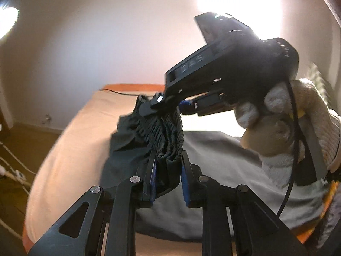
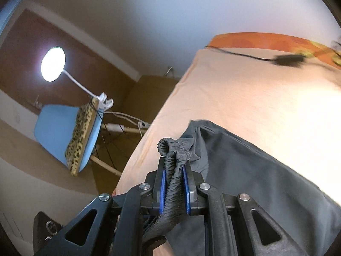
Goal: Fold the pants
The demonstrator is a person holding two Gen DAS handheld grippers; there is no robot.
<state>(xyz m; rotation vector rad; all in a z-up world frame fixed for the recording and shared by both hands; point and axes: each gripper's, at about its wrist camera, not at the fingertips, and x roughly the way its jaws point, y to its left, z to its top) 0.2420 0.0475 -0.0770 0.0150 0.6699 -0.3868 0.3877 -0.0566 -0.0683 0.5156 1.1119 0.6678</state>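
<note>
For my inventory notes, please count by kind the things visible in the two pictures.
Dark grey pants with gathered elastic waistband: 1
Black two-finger grippers with blue pads (left, right): 2
Peach-covered bed: 1
Blue chair with leopard-print cushion: 1
White round lamps: 1
Total: 6

Black left gripper, blue-padded fingers, silver screws, black right gripper, white knit glove, thin black cable
</note>
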